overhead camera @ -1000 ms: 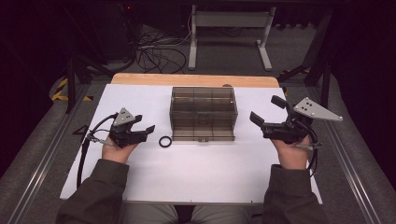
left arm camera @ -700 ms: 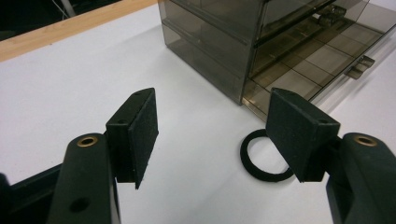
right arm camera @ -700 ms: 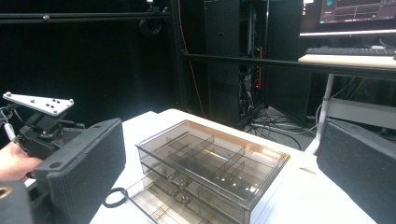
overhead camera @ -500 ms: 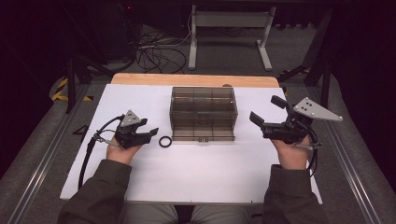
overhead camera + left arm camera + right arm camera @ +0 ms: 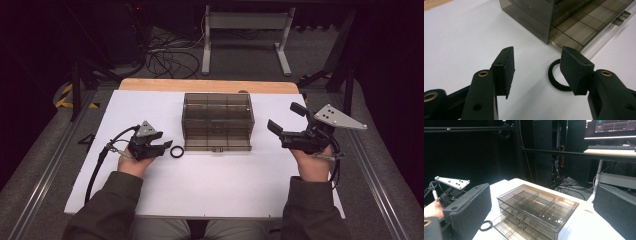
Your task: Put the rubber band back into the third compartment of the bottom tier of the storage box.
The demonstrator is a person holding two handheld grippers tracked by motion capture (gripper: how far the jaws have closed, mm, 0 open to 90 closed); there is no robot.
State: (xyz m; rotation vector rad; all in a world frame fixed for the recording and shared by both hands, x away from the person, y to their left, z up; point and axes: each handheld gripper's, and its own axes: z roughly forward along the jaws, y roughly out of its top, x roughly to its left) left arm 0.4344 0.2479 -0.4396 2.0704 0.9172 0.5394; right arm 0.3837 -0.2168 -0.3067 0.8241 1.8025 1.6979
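My left claw has slid in toward the black ring, jaws wide, beside the drawer box mid-worktop, likely my pickup; my right claw hovers wide.

black ring partly behind jaw

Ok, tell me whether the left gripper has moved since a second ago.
Yes. The left gripper has come toward the smoky drawer box, closing on the black ring, which lies where it was.
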